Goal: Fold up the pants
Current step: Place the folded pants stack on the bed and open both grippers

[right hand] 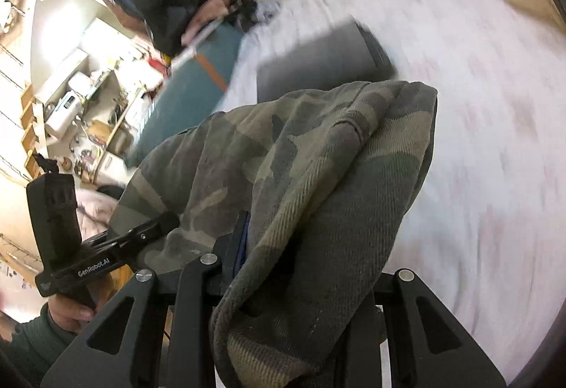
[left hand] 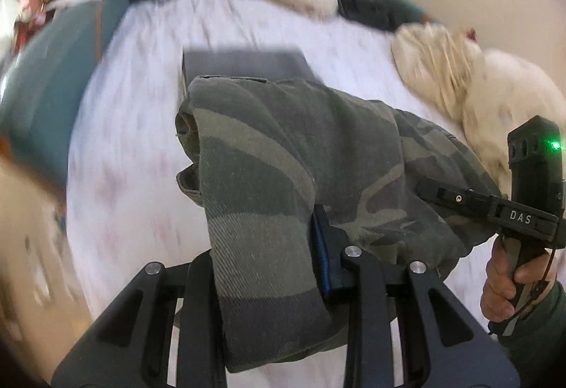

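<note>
The left gripper (left hand: 283,246) is clamped on one end of the camouflage-patterned green twill pants (left hand: 283,154), and the right gripper (right hand: 279,246) pinches the other end the same way. The pants hang bunched between the two tools, lifted above the white bedsheet (left hand: 141,126). I judge the fold barely under way: no flat, finished creases show, and the doubled cloth must yet be laid down. Beyond lies a grey rectangular pad (left hand: 244,64).
</note>
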